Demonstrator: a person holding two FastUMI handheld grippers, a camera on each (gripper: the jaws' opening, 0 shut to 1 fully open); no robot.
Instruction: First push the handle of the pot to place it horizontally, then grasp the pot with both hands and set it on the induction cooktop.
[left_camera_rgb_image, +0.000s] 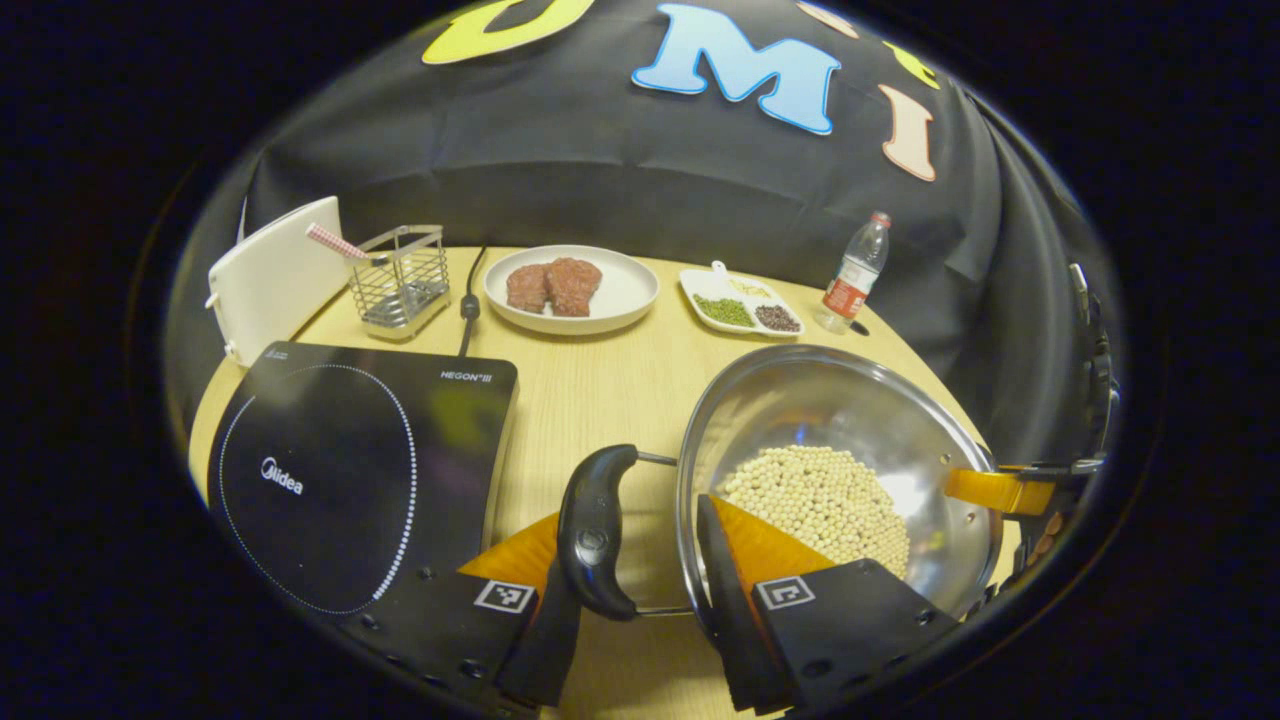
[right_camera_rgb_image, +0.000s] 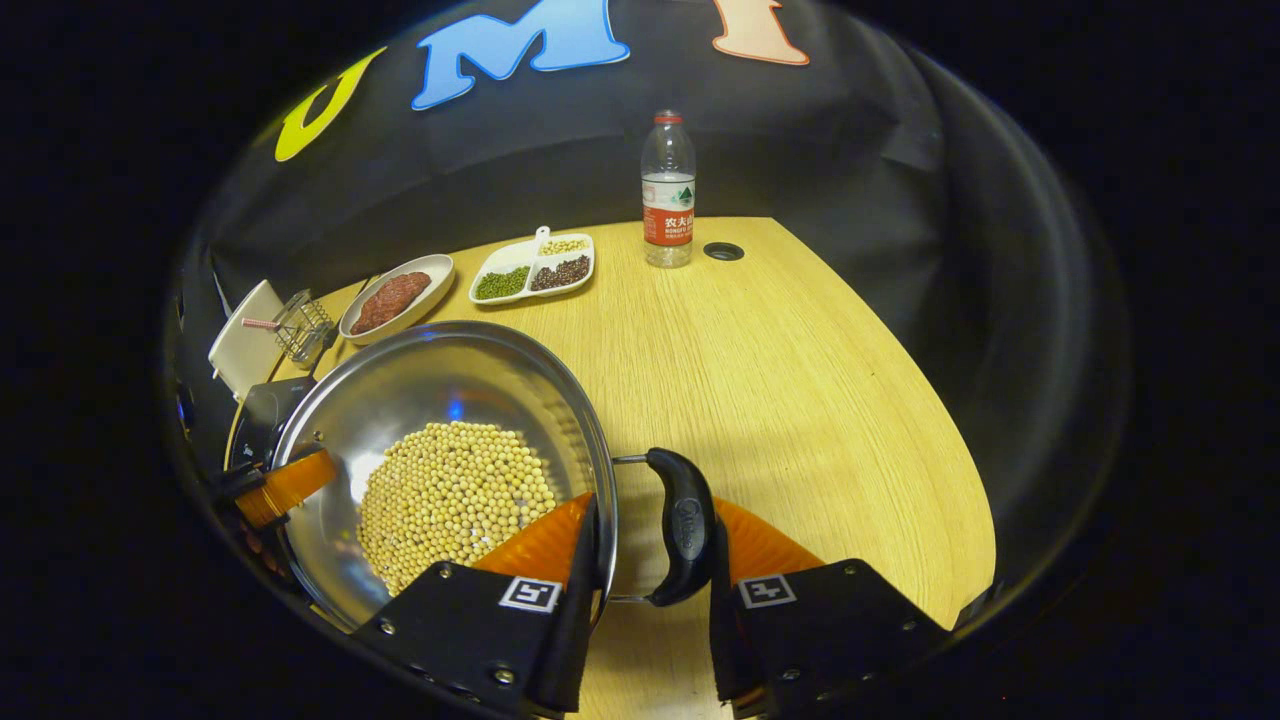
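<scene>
My left gripper (left_camera_rgb_image: 640, 590) and right gripper (right_camera_rgb_image: 648, 590), jaws each clamping a side handle, hold the pot (right_camera_rgb_image: 440, 470) level for carrying to the cooktop (left_camera_rgb_image: 360, 470)

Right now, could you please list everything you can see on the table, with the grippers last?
pot: one, steel, holding pale beans, right of the cooktop
pot handles: two, black, one each side
induction cooktop: one, black, table's left
plate: one, white, with two reddish meat pieces, at the back
divided dish: one, white, with green and dark beans
bottle: one, clear, red label, back right
wire basket: one, metal
cutting board: one, white, upright
table: one, light wood
left gripper: straddles one handle
right gripper: straddles the other
</scene>
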